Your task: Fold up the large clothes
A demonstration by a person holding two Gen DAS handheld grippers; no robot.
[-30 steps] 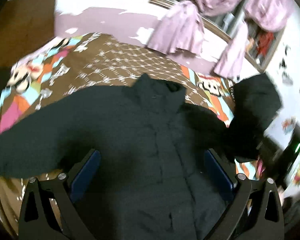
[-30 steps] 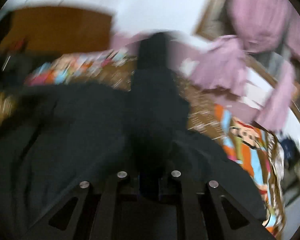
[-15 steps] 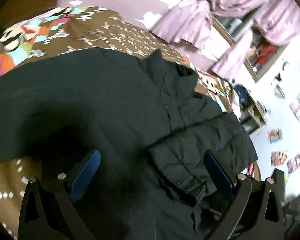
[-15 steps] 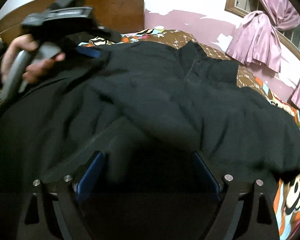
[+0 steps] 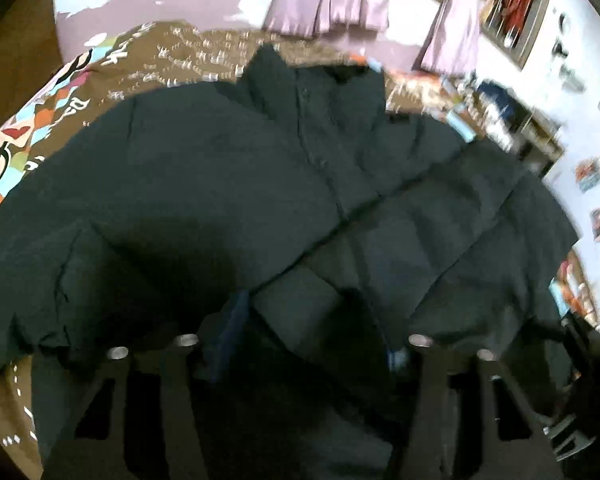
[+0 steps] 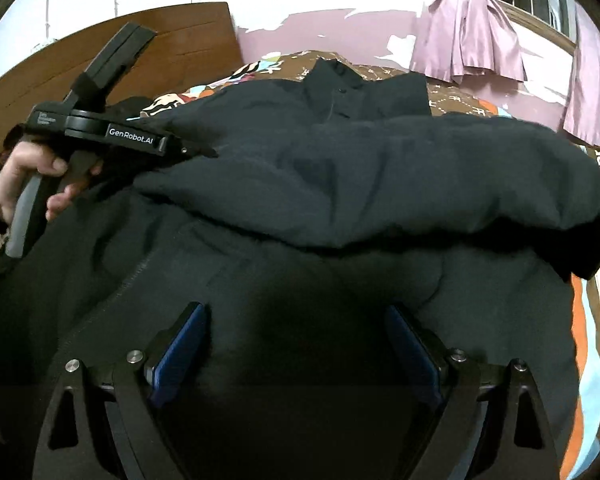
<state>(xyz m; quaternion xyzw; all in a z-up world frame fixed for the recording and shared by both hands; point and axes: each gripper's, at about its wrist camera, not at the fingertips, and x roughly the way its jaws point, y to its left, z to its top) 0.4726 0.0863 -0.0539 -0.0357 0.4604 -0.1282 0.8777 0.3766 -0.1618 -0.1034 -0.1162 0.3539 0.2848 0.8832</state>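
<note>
A large black padded jacket lies spread on the bed, collar at the far end. One sleeve is folded across its chest. In the left wrist view my left gripper has its blue pads either side of the folded sleeve's cuff, partly buried in cloth; the jaws stand part closed around it. In the right wrist view the left gripper touches the sleeve end at the left. My right gripper is open and empty, low over the jacket's lower body.
The bed has a brown cartoon-print cover. A wooden headboard stands at the back left. Pink curtains hang at the window behind. Shelves and posters are beyond the bed's right side.
The right gripper let go of the sleeve after laying it across the chest, and drew back open. The left gripper moved onto the sleeve's cuff and its jaws narrowed around it.
</note>
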